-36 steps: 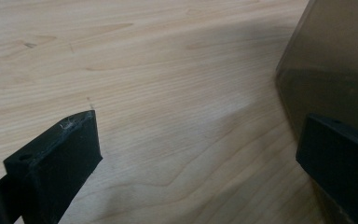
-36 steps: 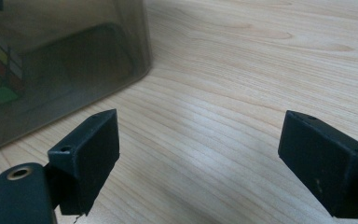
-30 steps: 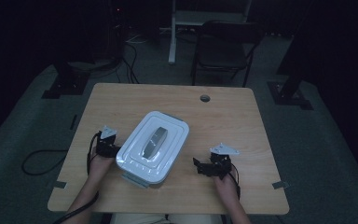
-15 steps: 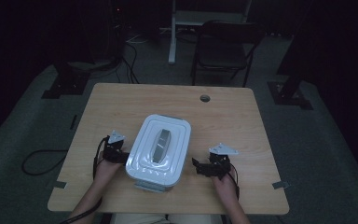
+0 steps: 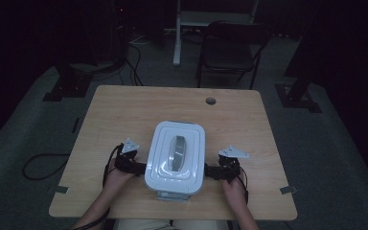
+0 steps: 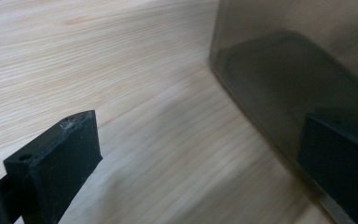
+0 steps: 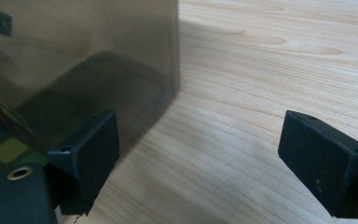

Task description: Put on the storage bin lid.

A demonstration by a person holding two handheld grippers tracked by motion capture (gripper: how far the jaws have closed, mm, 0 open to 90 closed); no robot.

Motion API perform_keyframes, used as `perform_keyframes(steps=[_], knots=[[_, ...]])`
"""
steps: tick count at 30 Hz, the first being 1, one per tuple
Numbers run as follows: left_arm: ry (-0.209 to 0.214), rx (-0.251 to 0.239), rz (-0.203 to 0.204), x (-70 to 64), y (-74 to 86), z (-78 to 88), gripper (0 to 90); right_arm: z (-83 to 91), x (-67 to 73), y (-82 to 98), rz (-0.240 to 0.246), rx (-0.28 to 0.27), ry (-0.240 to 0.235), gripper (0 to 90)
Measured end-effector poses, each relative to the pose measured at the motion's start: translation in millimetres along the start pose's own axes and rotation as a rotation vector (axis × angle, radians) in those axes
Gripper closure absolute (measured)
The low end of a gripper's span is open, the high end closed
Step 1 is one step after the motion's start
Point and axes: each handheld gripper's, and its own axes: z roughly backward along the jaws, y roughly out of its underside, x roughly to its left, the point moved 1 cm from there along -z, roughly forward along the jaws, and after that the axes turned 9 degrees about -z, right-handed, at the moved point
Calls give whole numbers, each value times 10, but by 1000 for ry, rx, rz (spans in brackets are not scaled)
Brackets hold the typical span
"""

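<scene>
White lid [image 5: 176, 151] from above; tool views show translucent wall [image 7: 84, 70].

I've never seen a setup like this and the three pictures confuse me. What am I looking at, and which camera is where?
A person sits at a wooden table and holds a hand-operated two-jaw tool in each hand. The high view looks down from above: the left tool and the right tool sit on either side of a white lidded container. The other two pictures come from cameras riding on the tools, looking along their black jaws. Both tools stand open, one jaw of each close against the container's smoky side wall. Nothing is gripped; whether a jaw touches the wall is hard to tell.
</scene>
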Motion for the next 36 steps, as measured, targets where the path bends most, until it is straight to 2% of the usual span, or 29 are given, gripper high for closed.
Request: perform_keyframes(steps=[4,6,13,19,23,25,29,34,36], knots=[[14,4,-22,-70,-33,-14,6,9,-27,-5,1,-5,21,132],[28,4,-26,-110,-47,-23,5,36,-84,-15,-15,-10,14,131],[67,7,-61,-228,-119,-105,5,95,-220,-28,-9,-6,22,132],[96,13,-80,-322,-201,-197,6,143,-360,-28,-26,-5,31,131],[103,15,-91,-372,-257,-261,6,175,-461,-26,-33,-10,32,132],[110,9,-84,-395,-275,-299,5,198,-505,-20,-38,-13,31,132],[120,15,-101,-424,-319,-344,5,229,-584,-2,-56,-18,26,132],[126,19,-111,-446,-358,-380,6,247,-634,8,-66,-18,26,136],[123,21,-122,-454,-373,-389,5,258,-632,13,-60,-27,40,139]])
